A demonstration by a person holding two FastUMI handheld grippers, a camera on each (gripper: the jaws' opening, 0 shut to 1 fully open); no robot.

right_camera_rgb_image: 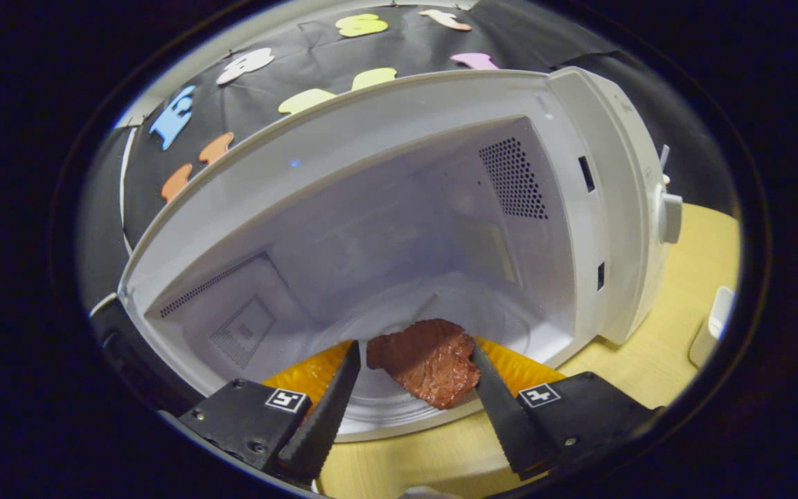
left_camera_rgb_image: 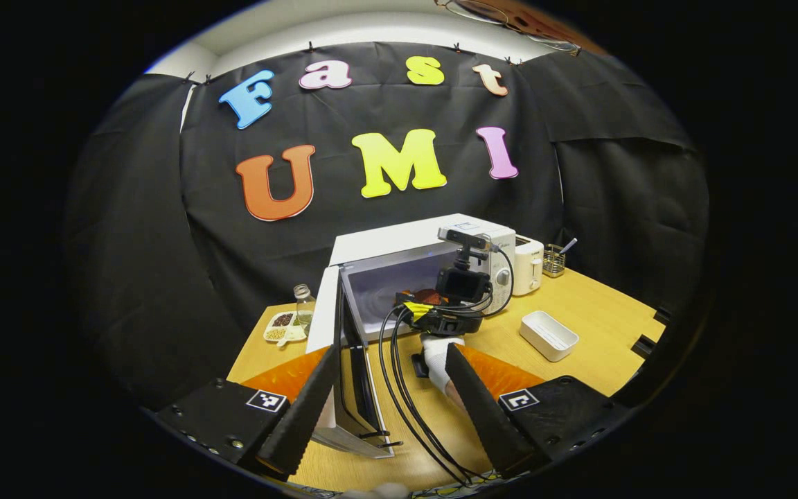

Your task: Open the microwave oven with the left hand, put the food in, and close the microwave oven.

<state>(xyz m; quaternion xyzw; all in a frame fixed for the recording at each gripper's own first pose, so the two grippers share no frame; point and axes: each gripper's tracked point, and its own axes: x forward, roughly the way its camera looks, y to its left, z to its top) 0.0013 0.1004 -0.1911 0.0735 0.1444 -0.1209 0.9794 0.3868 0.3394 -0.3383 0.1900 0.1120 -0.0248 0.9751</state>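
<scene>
Readable words or numbers: none can be made out on any object.
Left gripper (left_camera_rgb_image: 391,352) markers: a black-and-white square code tag (left_camera_rgb_image: 265,400) on each side of its body; a pattern, not letters.
Right gripper (right_camera_rgb_image: 414,348) markers: the same kind of square code tag (right_camera_rgb_image: 285,399) on each side of its body.
Microwave (left_camera_rgb_image: 399,242) top: a small pale sticker (left_camera_rgb_image: 466,226), too small to read.
Microwave control panel (left_camera_rgb_image: 504,263): markings too blurred to read.

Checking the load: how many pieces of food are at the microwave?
1: a steak between the right tool's fingers, at the microwave's open front. More may be hidden.
</scene>
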